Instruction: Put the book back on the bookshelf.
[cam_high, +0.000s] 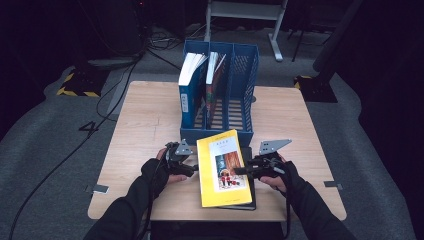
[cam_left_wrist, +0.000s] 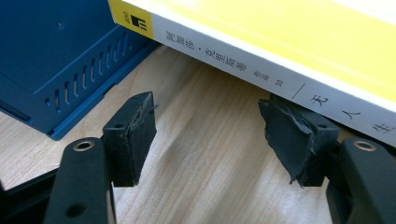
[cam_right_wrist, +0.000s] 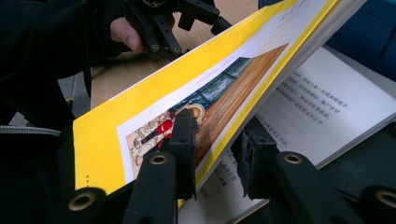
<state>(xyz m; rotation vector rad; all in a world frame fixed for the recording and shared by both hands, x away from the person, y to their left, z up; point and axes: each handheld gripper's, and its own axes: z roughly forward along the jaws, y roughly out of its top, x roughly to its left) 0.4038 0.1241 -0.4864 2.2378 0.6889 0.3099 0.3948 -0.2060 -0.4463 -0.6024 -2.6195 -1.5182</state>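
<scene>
The yellow book (cam_high: 224, 167) lies at the near middle of the table (cam_high: 145, 120), just in front of the blue file rack (cam_high: 220, 90), resting on a darker volume beneath it (cam_high: 248, 205). The right gripper (cam_high: 244, 170) has its jaws pinched on the front cover (cam_right_wrist: 154, 116) at the book's right edge, one pad on the picture, the other under the lifted cover against the printed page (cam_right_wrist: 317, 107). The cover alone is raised; the page block stays flat.

The left gripper (cam_left_wrist: 208, 135) stands at the spine side with its jaws apart and nothing between them, its pads (cam_left_wrist: 133, 135) over bare wood, the spine (cam_left_wrist: 261, 70) just beyond.

Risks, as judged: the right grip holds only the thin cover near its edge, so any lift from here would load the hinge and could crease or tear it, or let the cover slip free. The left pads look frayed, which may weaken their hold on the spine. The rack is close on the far side; a careless swing could knock the standing books (cam_high: 192, 75).
</scene>
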